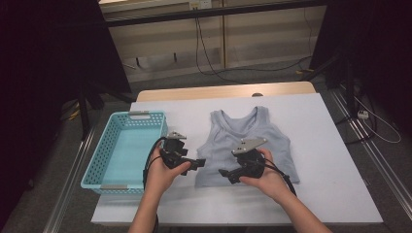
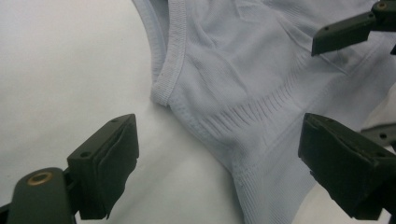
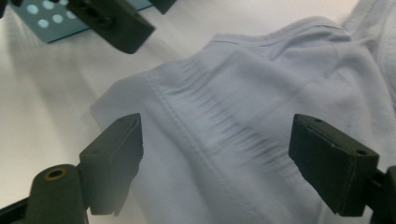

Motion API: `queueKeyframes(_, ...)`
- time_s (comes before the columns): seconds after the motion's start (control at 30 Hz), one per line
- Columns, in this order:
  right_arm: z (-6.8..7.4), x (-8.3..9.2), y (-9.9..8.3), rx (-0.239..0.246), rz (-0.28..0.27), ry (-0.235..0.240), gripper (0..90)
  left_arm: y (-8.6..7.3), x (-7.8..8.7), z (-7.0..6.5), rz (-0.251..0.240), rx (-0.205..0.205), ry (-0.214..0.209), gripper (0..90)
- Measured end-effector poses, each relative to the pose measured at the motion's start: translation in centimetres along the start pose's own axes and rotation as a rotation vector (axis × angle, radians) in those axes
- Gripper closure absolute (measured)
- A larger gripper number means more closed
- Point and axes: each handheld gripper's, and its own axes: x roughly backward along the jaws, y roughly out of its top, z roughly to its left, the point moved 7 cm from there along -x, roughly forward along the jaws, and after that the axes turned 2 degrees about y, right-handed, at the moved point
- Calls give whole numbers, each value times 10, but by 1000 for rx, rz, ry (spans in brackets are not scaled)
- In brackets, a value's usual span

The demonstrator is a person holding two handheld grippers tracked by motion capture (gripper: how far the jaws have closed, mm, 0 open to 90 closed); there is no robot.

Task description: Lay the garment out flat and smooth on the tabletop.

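Left claw and right claw are held open, nothing gripped, over the lower hem of the grey tank top laid flat mid-surface. Step judged: pre-grasp. Next: hem corners to be pinched; basket waits near the left edge.

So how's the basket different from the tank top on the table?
The basket is turquoise, rigid and perforated; the tank top is pale grey, soft fabric. The basket stands walled at the table's left edge; the tank top lies flat mid-table. Both rest on the table, ungripped.
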Motion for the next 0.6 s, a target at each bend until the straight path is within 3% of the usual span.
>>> queueKeyframes(0.33,15,-6,3,55,4,28,183,2,2,2,-15,11,-1,130)
queueKeyframes(0.6,23,-8,3,54,8,54,183,3,2,0,-19,7,-5,130)
